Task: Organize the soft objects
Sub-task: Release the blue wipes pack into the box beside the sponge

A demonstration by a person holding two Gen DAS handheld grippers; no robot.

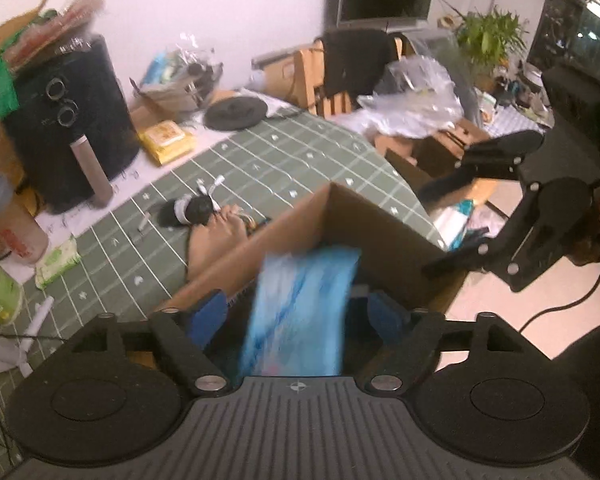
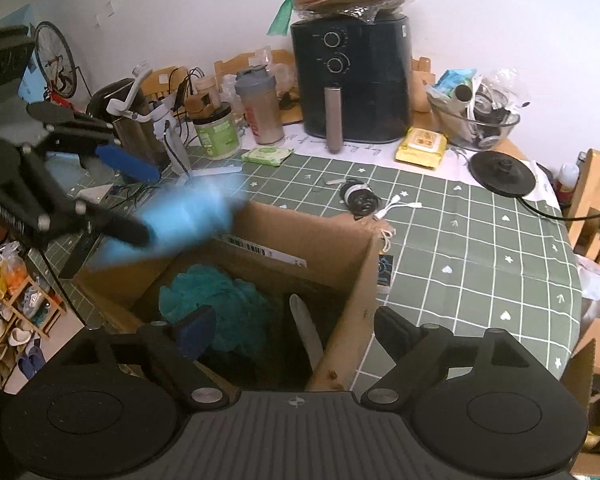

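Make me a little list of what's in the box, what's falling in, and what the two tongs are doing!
box: open cardboard box on the green checked tablecloth
in the box: teal fluffy thing
over the box: blurred blue soft pack, between the left tongs, pads apart from it
right tongs: open, empty, above the box
behind: black air fryer
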